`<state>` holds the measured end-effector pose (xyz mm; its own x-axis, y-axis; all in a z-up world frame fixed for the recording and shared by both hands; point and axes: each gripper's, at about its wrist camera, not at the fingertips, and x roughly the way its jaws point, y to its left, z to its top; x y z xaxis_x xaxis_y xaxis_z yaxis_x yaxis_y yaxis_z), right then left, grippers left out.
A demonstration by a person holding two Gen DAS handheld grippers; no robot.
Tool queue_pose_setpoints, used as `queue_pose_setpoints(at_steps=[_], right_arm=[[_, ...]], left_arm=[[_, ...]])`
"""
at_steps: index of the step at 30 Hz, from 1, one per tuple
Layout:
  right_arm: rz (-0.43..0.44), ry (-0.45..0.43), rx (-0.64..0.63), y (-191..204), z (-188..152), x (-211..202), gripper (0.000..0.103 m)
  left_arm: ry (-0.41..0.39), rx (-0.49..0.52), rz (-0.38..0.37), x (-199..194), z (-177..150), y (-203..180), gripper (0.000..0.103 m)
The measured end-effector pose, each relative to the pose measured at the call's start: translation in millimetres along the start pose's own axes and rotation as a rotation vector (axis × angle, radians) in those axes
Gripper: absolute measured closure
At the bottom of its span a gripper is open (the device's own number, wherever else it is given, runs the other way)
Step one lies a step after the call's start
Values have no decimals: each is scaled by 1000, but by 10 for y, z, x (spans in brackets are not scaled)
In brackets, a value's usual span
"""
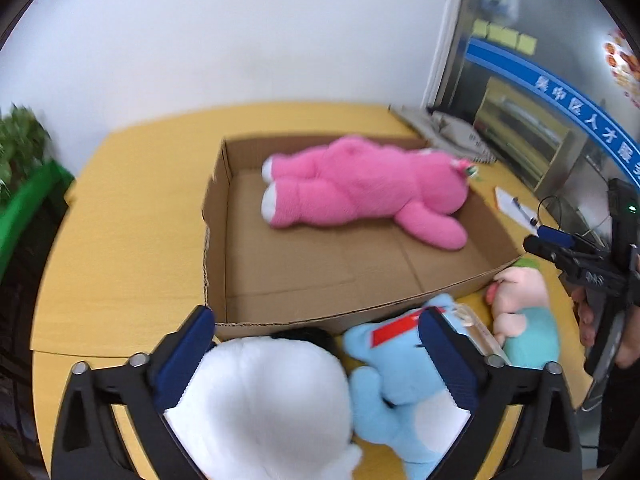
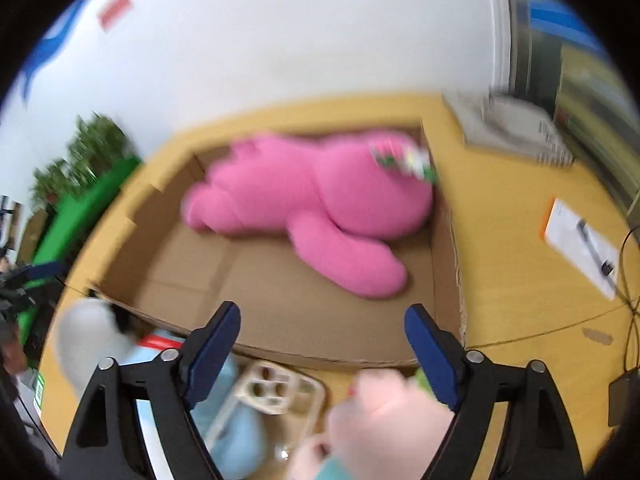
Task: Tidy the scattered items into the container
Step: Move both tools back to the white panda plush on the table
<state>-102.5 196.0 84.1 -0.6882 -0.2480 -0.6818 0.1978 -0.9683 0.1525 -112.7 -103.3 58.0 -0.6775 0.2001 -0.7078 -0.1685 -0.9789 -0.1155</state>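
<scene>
Both views are brightly and evenly lit, with soft, diffuse light and no hard glare. The cardboard box (image 1: 344,256) casts only faint shading along its inner walls, and the pink plush (image 1: 360,188) inside it leaves a weak shadow on the box floor. The left wrist view is fairly sharp around the box, though the plush edges smear slightly. The right wrist view is heavily motion-blurred: the pink plush (image 2: 312,208) and the green plant (image 2: 92,148) left of the box streak. Fisheye distortion bends the desk (image 1: 132,216) around the box, and black vignetting rings the corners.
</scene>
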Motion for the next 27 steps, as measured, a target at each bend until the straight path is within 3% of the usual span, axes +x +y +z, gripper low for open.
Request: queue_pose_setpoints(at_steps=[2, 7, 12, 27], right_arm=[[6, -58, -39, 192, -69, -238, 0], [21, -114, -46, 428, -391, -607, 0], [-48, -119, -31, 426, -561, -760, 0], [-88, -135, -56, 457, -706, -968, 0]], left_arm=[[-37, -12, -5, -96, -69, -162, 0], [-104, -10, 13, -249, -270, -484, 0], [-147, -12, 8, -380, -436, -715, 0], [-172, -55, -12, -470, -567, -811, 0]])
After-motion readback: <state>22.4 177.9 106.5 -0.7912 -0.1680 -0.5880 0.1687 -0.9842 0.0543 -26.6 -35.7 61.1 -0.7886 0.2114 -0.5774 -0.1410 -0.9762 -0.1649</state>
